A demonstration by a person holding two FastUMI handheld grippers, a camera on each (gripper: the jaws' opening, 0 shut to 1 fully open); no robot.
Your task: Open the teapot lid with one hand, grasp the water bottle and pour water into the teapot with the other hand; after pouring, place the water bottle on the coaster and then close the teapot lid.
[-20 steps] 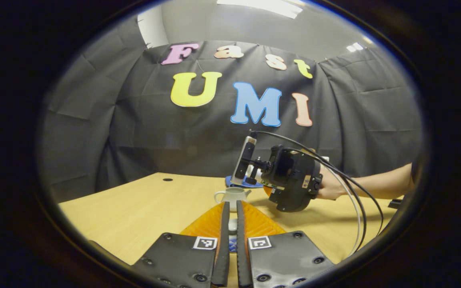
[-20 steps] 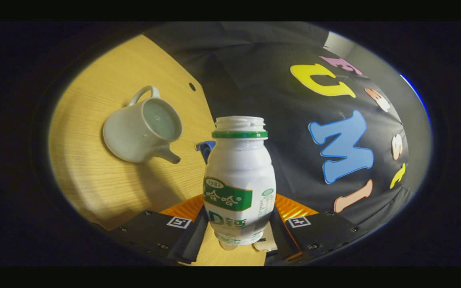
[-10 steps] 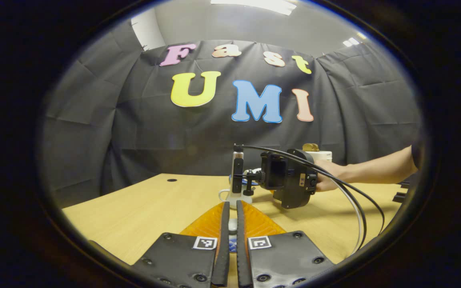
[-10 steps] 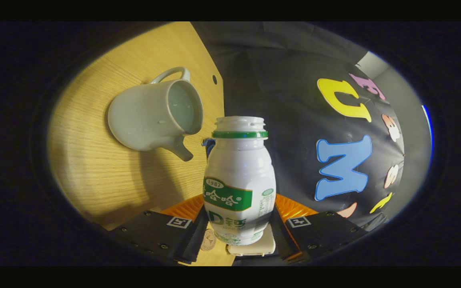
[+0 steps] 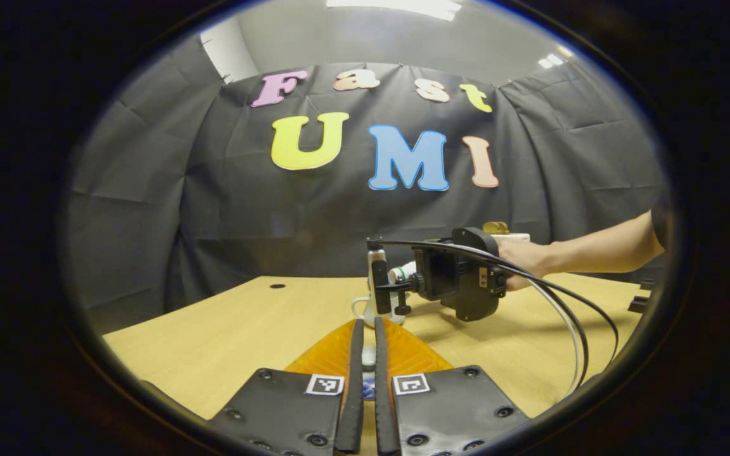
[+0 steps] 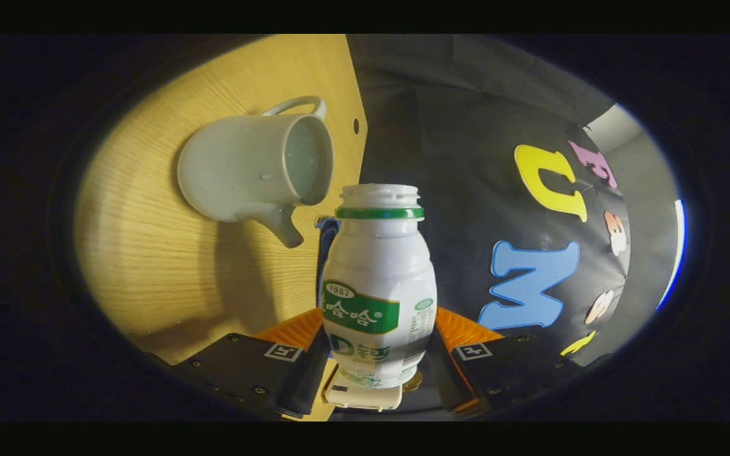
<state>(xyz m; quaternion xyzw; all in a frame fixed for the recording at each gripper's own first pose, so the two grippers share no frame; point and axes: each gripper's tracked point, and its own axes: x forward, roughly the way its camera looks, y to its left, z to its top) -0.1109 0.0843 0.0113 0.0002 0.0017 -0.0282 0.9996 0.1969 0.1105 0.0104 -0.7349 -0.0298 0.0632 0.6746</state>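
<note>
Wooden table (image 6: 149, 266), teapot (image 6: 244, 168) beside bottle (image 6: 377, 285)

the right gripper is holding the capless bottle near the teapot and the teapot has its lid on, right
Not quite: the teapot has its lid off; the right gripper view looks into its open mouth. The rest holds: the right gripper grips the capless bottle beside it.

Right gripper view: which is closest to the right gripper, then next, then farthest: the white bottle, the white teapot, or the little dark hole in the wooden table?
1. White plastic bottle with a green neck ring: clamped between the right gripper fingers.
2. White ceramic teapot: lidless, upper left, beyond the bottle.
3. Small dark hole in the wooden table: past the teapot, near the table's far edge.
</note>
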